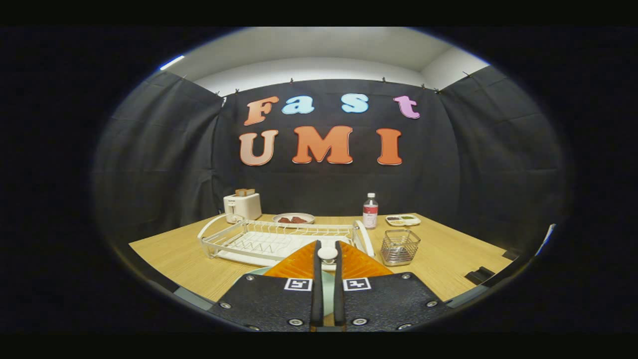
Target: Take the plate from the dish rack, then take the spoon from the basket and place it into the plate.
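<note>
From the gripper view I see my gripper [327,252] with its jaws drawn narrow and pressed on a white spoon [327,253], whose rounded end sits between the fingertips [317,249]; beneath the fingers lies the pale green plate [328,294] on the desk [179,252]. Just beyond them stands the white dish rack [279,238], and the wire basket [400,246] is to its right; farther back I make out a toaster [242,205], a dish of dark food [293,218], a bottle [370,211] whose label is too small to read, and a small divided tray [402,220].
</note>
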Available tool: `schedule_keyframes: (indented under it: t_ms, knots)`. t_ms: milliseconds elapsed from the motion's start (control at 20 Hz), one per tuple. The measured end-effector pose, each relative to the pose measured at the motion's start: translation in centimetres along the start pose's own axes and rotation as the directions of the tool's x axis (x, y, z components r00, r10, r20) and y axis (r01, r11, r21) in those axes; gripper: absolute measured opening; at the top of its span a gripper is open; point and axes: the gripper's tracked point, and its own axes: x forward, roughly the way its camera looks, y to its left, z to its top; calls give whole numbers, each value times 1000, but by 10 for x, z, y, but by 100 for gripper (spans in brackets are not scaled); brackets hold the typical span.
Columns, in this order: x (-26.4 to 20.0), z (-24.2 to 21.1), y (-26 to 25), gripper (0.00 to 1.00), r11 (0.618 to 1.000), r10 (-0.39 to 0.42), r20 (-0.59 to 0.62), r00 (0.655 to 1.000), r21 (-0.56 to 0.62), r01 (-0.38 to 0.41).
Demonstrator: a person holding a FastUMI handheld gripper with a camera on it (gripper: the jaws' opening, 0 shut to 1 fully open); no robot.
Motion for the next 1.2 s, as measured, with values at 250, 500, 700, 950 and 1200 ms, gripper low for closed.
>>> schedule_keyframes:
  t_ms: [250,500,700,950,1200]
  knots:
    - [7,-22,23,8,999,45,-25,999,-9,-45]
    - [17,-43,42,8,997,76,-58,995,-28,-77]
    - [24,-55,54,8,994,99,-79,992,-36,-102]
    - [29,-61,60,8,991,121,-107,987,-50,-127]
    - [30,-68,65,15,987,149,-169,974,-32,-156]
